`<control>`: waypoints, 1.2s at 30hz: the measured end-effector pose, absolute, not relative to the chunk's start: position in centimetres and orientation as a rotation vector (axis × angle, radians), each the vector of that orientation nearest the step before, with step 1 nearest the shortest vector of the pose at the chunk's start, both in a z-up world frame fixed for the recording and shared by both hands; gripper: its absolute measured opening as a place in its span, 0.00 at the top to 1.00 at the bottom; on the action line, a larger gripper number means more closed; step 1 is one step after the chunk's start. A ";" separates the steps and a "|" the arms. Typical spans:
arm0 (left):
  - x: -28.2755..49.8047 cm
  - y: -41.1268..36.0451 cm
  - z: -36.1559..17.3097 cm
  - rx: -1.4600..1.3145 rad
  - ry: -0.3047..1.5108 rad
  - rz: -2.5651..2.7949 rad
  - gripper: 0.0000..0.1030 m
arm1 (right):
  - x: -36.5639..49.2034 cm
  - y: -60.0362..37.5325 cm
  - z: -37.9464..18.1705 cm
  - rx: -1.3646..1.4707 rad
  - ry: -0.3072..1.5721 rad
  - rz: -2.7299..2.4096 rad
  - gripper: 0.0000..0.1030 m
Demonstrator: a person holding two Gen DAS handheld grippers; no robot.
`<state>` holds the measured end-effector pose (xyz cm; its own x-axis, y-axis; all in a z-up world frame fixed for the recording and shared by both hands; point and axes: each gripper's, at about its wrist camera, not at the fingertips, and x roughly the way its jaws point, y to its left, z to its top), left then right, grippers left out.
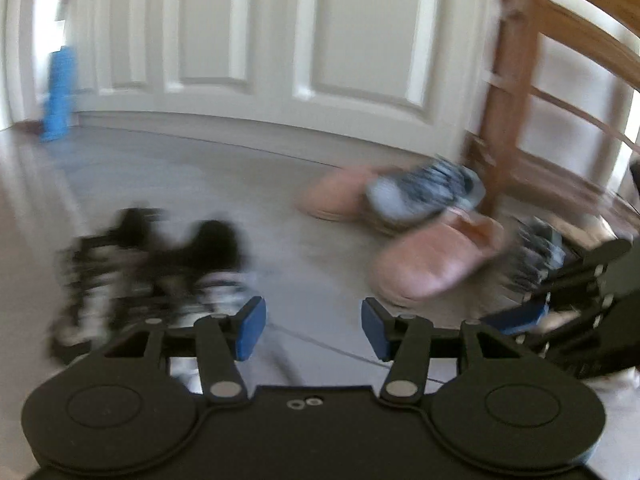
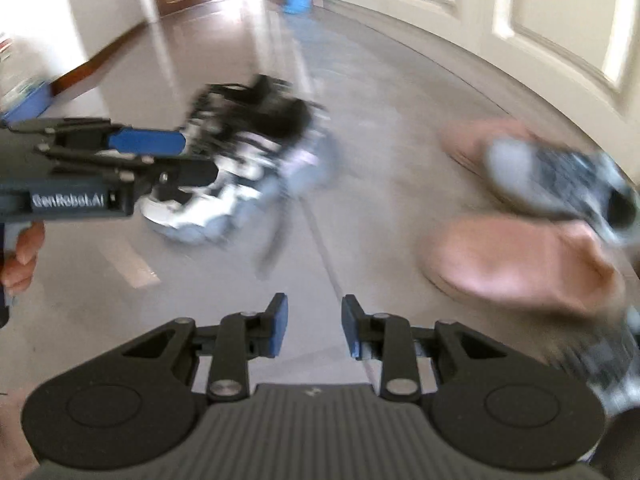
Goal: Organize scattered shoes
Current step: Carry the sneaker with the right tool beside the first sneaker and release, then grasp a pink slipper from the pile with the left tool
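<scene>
Pink slippers [image 1: 432,260] — scattered, blurred

Sneaker [image 1: 424,194] atop slippers [image 1: 432,260], beside chair [image 1: 516,92]

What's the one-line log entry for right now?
left gripper: open, empty | right gripper: open, empty | black-and-white sneakers: floor | pink slippers: floor, grey sneaker overlapping | held: nothing

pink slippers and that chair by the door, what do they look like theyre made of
Pink slippers: soft matte fabric, perhaps suede or fleece; no shine, and the opening looks fuzzy, though blur hides the texture.
Chair: wood, warm brown with a slight sheen, seemingly varnished; solid legs and curved slats.
</scene>
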<state>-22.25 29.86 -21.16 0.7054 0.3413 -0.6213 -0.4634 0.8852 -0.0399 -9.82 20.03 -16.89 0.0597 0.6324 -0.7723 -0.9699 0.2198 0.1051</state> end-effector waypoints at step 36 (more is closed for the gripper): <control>-2.4 24.1 -28.0 0.284 0.677 -0.096 0.48 | -6.3 3.6 -17.1 -0.345 1.027 0.898 0.56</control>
<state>-2.36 24.12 -28.01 0.7767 0.0047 -0.6298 0.1789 0.9571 0.2278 -6.26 3.61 -17.14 0.2136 0.4799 -0.8509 -0.7794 0.6089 0.1477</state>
